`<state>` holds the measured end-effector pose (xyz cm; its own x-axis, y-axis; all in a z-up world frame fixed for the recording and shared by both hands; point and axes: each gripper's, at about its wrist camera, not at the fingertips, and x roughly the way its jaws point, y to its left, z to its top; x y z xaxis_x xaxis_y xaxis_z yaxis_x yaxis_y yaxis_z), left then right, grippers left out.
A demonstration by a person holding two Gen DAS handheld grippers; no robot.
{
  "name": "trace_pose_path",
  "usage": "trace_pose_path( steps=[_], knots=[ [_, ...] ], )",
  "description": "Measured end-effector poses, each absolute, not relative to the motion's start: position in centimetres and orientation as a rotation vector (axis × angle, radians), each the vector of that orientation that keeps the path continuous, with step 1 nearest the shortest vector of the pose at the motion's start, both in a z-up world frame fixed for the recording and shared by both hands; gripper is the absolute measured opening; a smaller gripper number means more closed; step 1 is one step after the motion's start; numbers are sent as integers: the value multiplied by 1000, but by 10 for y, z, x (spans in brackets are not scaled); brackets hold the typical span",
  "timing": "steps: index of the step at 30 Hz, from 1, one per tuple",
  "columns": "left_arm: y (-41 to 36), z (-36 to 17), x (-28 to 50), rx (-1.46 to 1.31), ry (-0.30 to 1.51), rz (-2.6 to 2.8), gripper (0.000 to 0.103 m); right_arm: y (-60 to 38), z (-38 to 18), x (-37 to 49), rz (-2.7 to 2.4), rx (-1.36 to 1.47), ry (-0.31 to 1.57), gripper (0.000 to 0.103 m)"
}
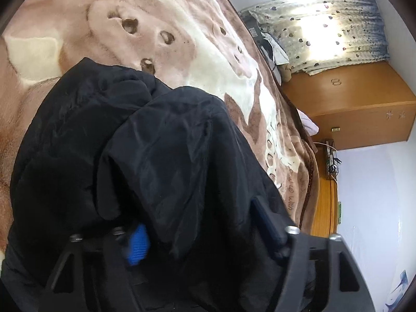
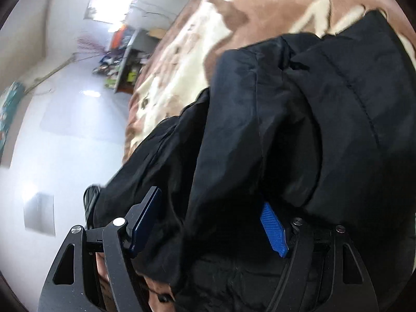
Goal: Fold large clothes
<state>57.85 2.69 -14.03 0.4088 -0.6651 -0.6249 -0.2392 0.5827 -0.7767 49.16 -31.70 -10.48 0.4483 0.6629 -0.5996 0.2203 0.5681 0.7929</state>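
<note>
A black padded jacket lies bunched on a bed under a brown and cream blanket. In the left wrist view a thick fold of it fills the gap between the fingers of my left gripper. The cloth partly buries the blue pad, and the other finger presses the fold's far side. In the right wrist view the same black jacket spreads over the blanket. A hanging fold sits between the fingers of my right gripper, and the blue pad shows bare beside the cloth.
The bed's edge drops to a pale glossy floor on the left of the right wrist view. A cluttered shelf stands further back. Beyond the bed are an orange wooden cabinet, dotted bedding and a white wall.
</note>
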Motion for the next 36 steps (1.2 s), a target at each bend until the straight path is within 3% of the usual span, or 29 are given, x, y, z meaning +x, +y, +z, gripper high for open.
trace_pose_path(
  steps=[2,4,6,10,13,17,26,31,36],
  knots=[
    [31,-140,580,-966,1158,-328,32,-319,-101,496,285,946,1107,27],
    [33,-133,583,-963,1124,-348,21,-317,-79,505,266,823,1032,21],
    [31,-118,585,-931,1070,-375,16,-317,-58,511,281,756,940,16],
    [33,-84,586,-908,895,-479,15,-317,-14,509,330,630,705,14],
    [37,-77,576,-867,757,-578,15,-318,-14,494,355,550,622,14],
    [25,-99,554,-723,836,-591,15,-328,-63,481,344,600,748,13],
    [30,-148,523,-704,960,-517,15,-336,-120,444,329,639,867,13],
    [28,-157,524,-689,1006,-491,16,-334,-122,445,284,614,909,13],
    [32,-140,521,-624,1008,-440,26,-328,-102,434,236,514,917,14]
  ],
)
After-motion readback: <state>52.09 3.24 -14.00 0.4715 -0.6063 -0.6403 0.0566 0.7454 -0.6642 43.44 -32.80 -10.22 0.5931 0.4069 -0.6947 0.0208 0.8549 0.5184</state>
